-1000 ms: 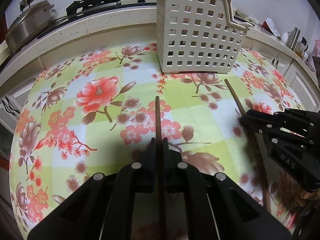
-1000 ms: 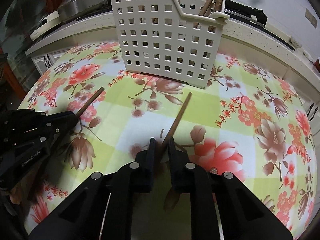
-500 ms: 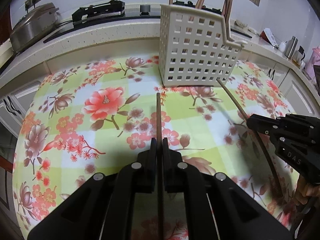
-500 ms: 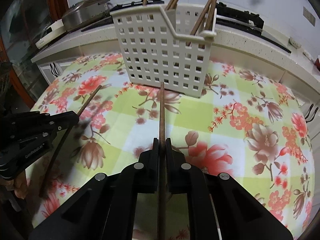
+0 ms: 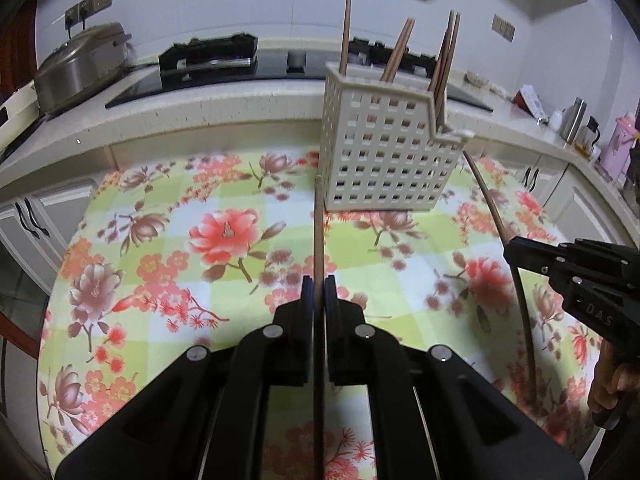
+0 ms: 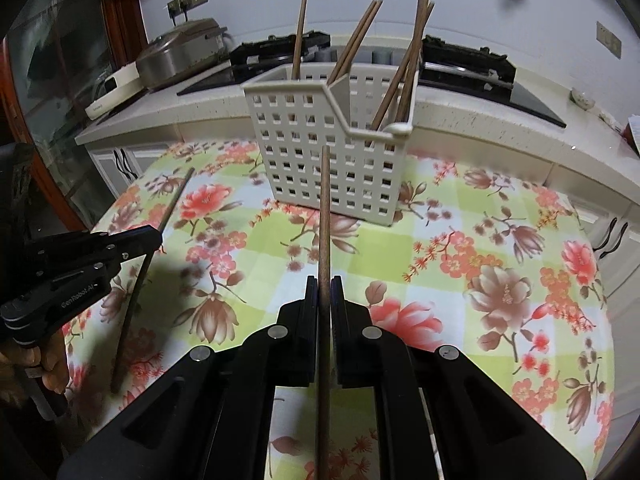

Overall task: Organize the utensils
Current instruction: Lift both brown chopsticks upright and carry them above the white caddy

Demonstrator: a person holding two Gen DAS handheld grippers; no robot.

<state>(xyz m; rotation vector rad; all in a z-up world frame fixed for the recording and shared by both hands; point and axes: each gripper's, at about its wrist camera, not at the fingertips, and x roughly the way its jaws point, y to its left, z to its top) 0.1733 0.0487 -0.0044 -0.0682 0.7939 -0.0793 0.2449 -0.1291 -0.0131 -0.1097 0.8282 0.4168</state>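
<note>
"DAS" on right hand-held gripper (image 5: 510,249), "GenRobot.AI" on left hand-held gripper (image 6: 158,236)

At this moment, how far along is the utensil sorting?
Done: several chopsticks already stand in the white basket. In hand: the left gripper and right gripper are each shut on one chopstick, both aimed toward the basket. Left: dropping these two in; no other loose chopsticks show on the floral tablecloth.

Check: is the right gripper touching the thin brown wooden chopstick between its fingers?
Touching. The right wrist view shows the right gripper shut on the thin brown wooden chopstick, both black pads against it, no gap.
</note>
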